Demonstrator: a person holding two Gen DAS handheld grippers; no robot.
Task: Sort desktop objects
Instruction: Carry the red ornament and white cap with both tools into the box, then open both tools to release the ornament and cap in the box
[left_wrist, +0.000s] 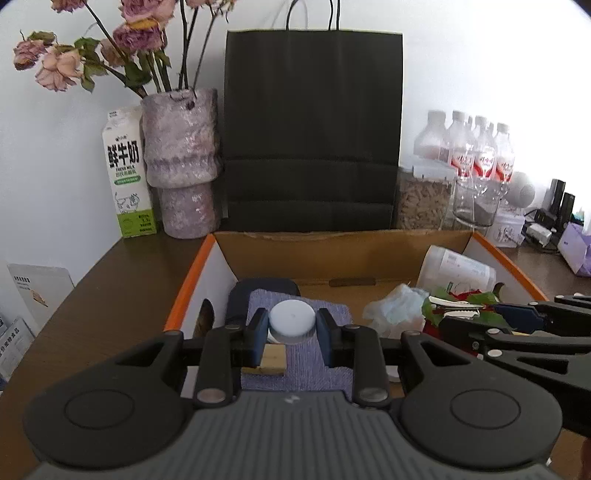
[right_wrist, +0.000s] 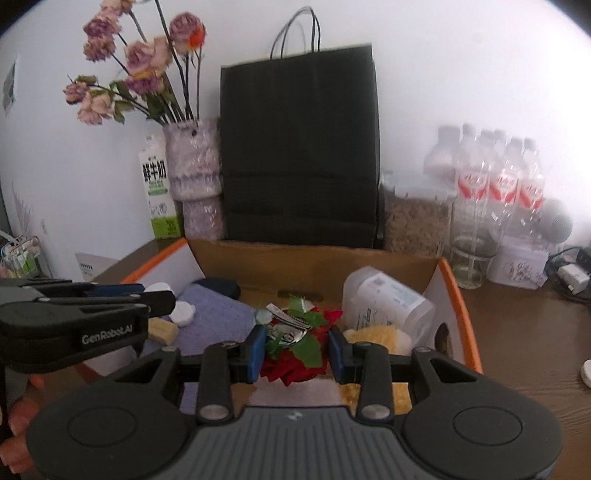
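Left gripper (left_wrist: 291, 332): angled downward over the near end of the cardboard box (left_wrist: 343, 254); a white round cap (left_wrist: 291, 319) is clamped between its blue pads.
Right gripper (right_wrist: 296, 347): pitched downward likewise, beside the left one; a silver hair clip (right_wrist: 290, 326) with a red artificial flower (right_wrist: 291, 369) is seen between its narrowly set pads, though contact cannot be told.
Hand: fingertips (right_wrist: 22, 413) are glimpsed under the left gripper at the right wrist view's lower left.
Box contents: a purple cloth (left_wrist: 299, 369), a small wooden block (left_wrist: 273, 360), a crumpled face mask (left_wrist: 395, 310) and a white plastic jar (left_wrist: 458, 271) on its side are held.
Desk (left_wrist: 110, 295): the box is carried by it.
Behind: a black paper bag (left_wrist: 314, 129), a vase of dried roses (left_wrist: 181, 162), a milk carton (left_wrist: 127, 173) and water bottles (left_wrist: 476, 151) are lined along the wall.
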